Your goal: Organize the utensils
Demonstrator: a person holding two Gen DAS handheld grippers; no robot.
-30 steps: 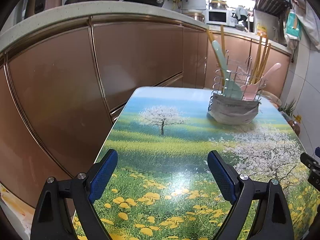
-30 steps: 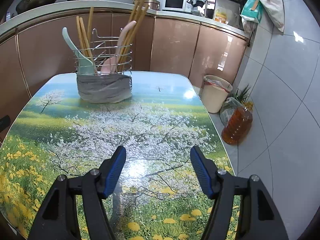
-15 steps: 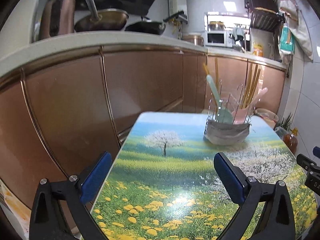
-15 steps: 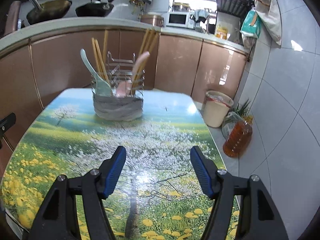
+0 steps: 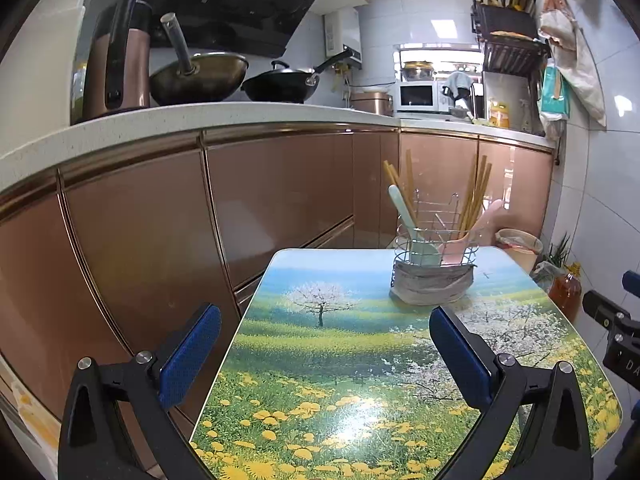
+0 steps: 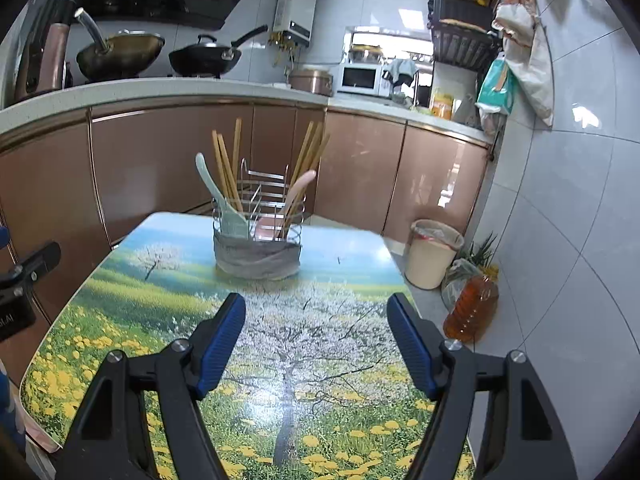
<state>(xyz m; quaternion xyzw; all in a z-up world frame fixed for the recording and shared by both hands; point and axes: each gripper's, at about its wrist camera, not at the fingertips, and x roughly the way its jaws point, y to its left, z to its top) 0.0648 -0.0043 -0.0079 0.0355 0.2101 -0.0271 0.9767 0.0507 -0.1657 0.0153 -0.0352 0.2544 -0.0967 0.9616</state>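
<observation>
A wire utensil holder (image 5: 434, 256) (image 6: 258, 232) wrapped in a grey cloth stands at the far end of the table (image 5: 360, 360) (image 6: 160, 300) with a flower-meadow print. It holds a pale green spoon (image 5: 404, 212) (image 6: 212, 184), a pink spoon (image 5: 486, 218) (image 6: 298, 192) and several wooden chopsticks (image 5: 476, 188) (image 6: 224, 164). My left gripper (image 5: 326, 354) is open and empty over the table's near left part. My right gripper (image 6: 316, 344) is open and empty over the near middle. Both are well back from the holder.
Copper kitchen cabinets (image 5: 140, 240) run close along the table's left and far sides. On the floor to the right stand a beige bin (image 6: 434, 252) and an oil bottle (image 6: 472, 306). The right gripper's body shows at the left view's right edge (image 5: 616, 340).
Both grippers have pulled back and risen away from the holder, which now looks smaller and farther off. Both stay open and empty.
</observation>
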